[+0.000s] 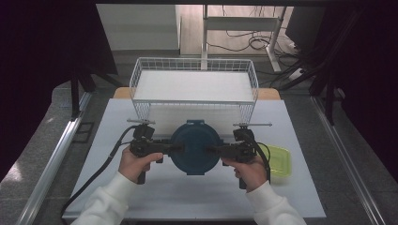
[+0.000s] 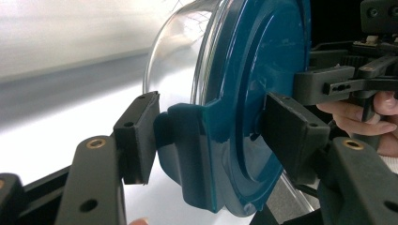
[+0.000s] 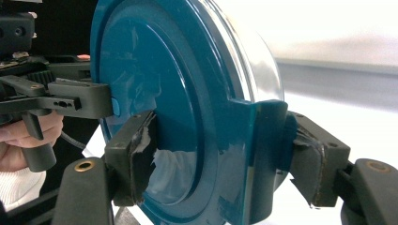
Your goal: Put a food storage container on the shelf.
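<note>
Two grippers hold one round container between them. High view: the left gripper meets the container's teal lid at its 9 o'clock edge and the right gripper at its 3 o'clock edge; the container sits over the middle of the white table, with the wire basket at 12 o'clock from it and a yellow-green box at 3 o'clock, just beyond the right hand. The left hand grips its tool at 9 o'clock. Left gripper view: the jaws stand partly apart, clamped on a teal latch tab at the lid's rim, one pad against the tab's outer face and the other flat on the lid's top face; the clear glass bowl extends to 11 o'clock behind the lid, and the other gripper reaches the lid from 3 o'clock. Right gripper view: the jaws, likewise partly apart, close on the opposite latch tab, a worn pad on the lid's top face at 8 o'clock and the other pad against the tab at 4 o'clock; the lid stands on edge here, glass curving away toward 1 o'clock, with the other gripper touching the lid at 9 o'clock.
</note>
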`<state>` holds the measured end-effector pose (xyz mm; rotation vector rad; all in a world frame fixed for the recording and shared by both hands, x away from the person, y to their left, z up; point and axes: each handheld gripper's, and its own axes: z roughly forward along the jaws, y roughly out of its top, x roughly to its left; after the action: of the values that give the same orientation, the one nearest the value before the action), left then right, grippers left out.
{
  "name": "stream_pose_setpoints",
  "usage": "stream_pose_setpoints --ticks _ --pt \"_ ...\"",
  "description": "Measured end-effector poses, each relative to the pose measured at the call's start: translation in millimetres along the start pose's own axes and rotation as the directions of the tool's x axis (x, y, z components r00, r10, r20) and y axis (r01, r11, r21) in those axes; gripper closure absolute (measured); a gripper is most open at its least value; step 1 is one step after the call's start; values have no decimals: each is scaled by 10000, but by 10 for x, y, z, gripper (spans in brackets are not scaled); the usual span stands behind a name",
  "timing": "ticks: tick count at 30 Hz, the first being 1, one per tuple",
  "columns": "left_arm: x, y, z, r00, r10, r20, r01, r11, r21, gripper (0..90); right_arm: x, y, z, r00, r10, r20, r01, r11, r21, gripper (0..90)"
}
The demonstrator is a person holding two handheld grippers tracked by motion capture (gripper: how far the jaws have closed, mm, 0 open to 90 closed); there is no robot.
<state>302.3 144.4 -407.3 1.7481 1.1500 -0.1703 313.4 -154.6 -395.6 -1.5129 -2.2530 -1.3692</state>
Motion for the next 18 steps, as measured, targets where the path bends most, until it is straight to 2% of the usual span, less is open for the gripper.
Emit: stream_pose_setpoints --ticks 18 --pt "-61 394 -77 9998 204 -44 -205 9997 -129 390 36 356 -92 9999 -73 -70 71 9995 -315 305"
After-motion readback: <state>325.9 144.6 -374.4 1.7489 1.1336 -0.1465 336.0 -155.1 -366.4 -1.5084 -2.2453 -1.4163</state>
